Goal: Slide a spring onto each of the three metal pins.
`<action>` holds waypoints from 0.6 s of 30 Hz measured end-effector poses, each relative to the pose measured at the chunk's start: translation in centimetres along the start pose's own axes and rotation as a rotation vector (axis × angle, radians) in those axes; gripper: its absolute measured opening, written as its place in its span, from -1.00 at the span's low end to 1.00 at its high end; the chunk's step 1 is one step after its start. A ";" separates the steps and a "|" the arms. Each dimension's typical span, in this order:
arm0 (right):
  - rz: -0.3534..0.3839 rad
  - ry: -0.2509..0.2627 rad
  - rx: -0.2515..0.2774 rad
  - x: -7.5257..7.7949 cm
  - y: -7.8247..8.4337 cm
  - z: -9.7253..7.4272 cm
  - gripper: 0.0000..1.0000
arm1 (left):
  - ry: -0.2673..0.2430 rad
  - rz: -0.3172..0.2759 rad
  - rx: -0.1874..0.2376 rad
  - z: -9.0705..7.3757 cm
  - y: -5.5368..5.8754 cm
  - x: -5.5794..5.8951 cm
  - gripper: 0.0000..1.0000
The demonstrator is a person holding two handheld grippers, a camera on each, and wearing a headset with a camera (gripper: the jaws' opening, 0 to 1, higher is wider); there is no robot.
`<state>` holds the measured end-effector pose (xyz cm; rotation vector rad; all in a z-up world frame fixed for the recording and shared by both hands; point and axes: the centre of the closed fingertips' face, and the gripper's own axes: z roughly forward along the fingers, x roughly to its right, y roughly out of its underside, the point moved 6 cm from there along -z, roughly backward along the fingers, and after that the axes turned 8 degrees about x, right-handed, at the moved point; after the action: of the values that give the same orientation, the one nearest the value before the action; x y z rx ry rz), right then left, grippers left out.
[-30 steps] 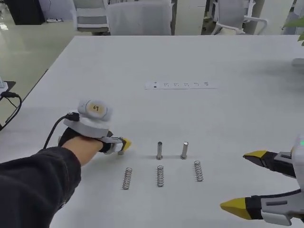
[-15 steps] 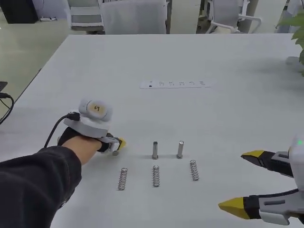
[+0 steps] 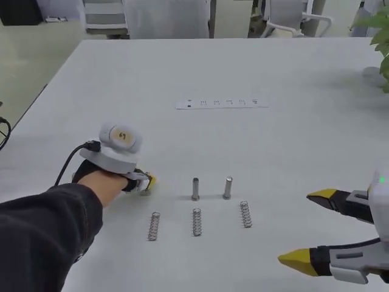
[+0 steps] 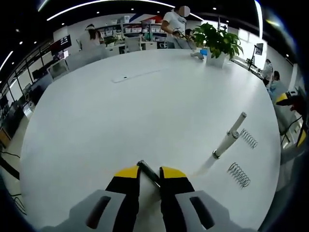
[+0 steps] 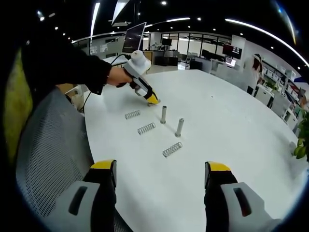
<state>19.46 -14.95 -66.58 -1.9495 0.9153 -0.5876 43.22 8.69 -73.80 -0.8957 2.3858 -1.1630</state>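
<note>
Bright, even overhead light is washing out the white table (image 3: pixel 292 91). Pins (image 3: pixel 195 188) are casting only faint, soft shadows. Ceiling strip lights (image 5: pixel 94 17) are glaring in both gripper views, and fisheye is bending the edges. Background chairs (image 3: pixel 103 15) are blurring.

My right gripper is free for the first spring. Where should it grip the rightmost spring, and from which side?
Probably from above: close the right gripper across the rightmost spring at mid-length. It lies flat on the table, sides exposed; gripping there leaves both ends free.
</note>
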 end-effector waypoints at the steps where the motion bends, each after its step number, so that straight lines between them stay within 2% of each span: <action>1: 0.001 0.000 -0.001 0.0 0.0 0.0 0.46 | 0.001 0.004 -0.001 0.1 0.0 0.0 -0.86; 5: 0.002 0.002 -0.003 0.1 0.0 -0.1 0.46 | 0.005 0.011 -0.002 0.2 0.0 0.2 -0.88; 14: 0.007 -0.002 -0.002 0.2 0.1 0.1 0.45 | 0.014 0.070 -0.019 0.3 0.0 0.2 -0.98; 18: 0.009 -0.005 -0.002 0.2 0.2 0.2 0.45 | 0.013 0.057 -0.022 0.6 -0.1 0.2 -0.81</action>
<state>19.72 -15.07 -66.83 -1.9467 0.9215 -0.5763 43.48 8.15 -74.09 -0.8233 2.4227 -1.1273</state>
